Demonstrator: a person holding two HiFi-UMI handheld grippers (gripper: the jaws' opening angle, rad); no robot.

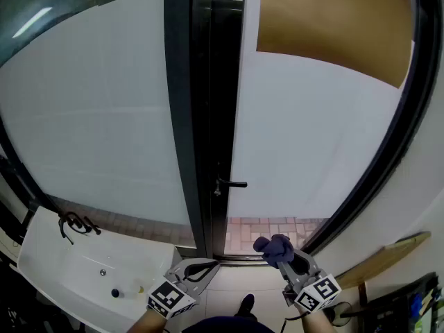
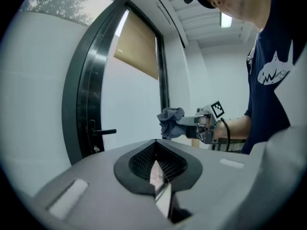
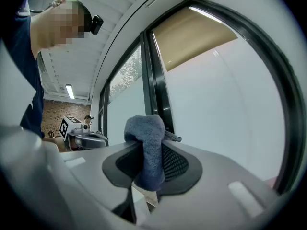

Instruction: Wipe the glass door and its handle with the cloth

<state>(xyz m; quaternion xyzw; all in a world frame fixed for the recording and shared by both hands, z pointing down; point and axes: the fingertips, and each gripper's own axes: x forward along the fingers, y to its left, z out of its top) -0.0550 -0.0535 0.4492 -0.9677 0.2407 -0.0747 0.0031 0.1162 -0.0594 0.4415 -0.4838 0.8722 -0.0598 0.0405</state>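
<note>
The frosted glass door (image 1: 312, 137) stands shut in a dark frame (image 1: 208, 116), with its black lever handle (image 1: 232, 184) at mid height. In the left gripper view the handle (image 2: 103, 132) shows at the left. A bunched blue cloth (image 1: 274, 247) is clamped in my right gripper (image 1: 279, 254), low and short of the door, to the right of and below the handle. The cloth (image 3: 148, 147) fills the jaws of the right gripper (image 3: 149, 143). My left gripper (image 1: 205, 268) is held low beside it, its jaws together on nothing (image 2: 154, 143).
A white basin (image 1: 76, 269) with a dark tap (image 1: 69, 222) sits at the lower left. A brown blind (image 1: 333, 19) covers the door's top right. A wooden board (image 1: 388, 255) leans at the right wall. The person's shoe (image 1: 246, 302) shows on the floor below.
</note>
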